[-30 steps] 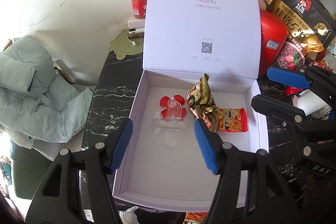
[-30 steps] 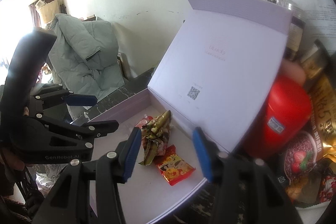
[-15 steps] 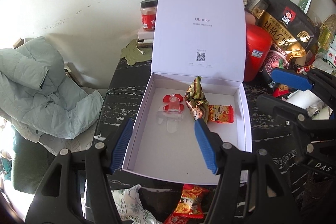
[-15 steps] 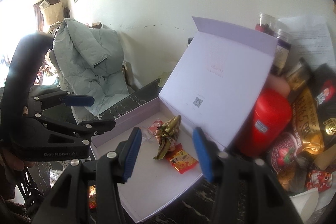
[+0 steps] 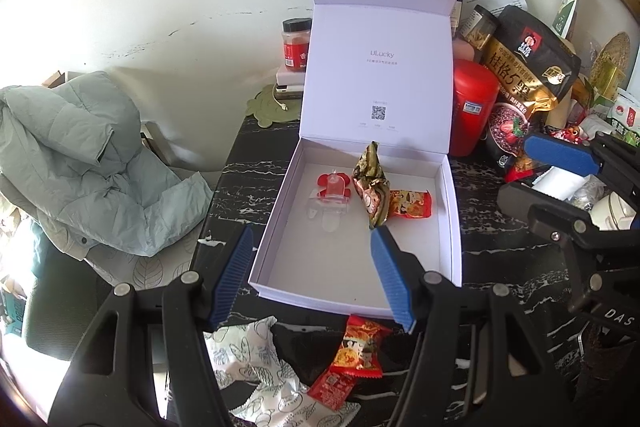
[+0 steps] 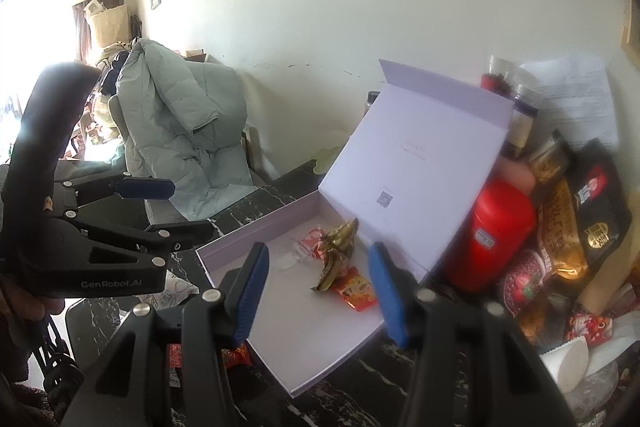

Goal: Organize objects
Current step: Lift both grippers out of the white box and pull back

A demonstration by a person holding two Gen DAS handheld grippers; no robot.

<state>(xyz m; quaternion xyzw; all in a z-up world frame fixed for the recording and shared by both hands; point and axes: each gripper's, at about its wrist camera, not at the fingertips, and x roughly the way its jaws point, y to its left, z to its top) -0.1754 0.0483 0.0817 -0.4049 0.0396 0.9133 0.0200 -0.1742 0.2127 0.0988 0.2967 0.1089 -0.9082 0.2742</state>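
A white box (image 5: 276,219) with its lid upright sits on the black marble table. Inside lie a red and clear plastic toy (image 5: 331,193), a gold crumpled wrapper (image 5: 372,187) and a red snack packet (image 5: 410,203). The box (image 6: 224,247) also shows in the right wrist view. My left gripper (image 5: 312,277) is open and empty, above the box's near edge. My right gripper (image 6: 316,291) is open and empty, over the box's right side. Red snack packets (image 5: 356,351) and white patterned packets (image 5: 244,355) lie on the table in front of the box.
A red canister (image 5: 474,105), oat bags (image 5: 524,67), jars (image 5: 297,45) and other clutter crowd the table's back and right. A grey-green puffer jacket (image 5: 76,155) hangs over a chair on the left. A white wall stands behind.
Both grippers have pulled back and up from the box, so it looks smaller and the packets in front of it have come into view. Both stay open.
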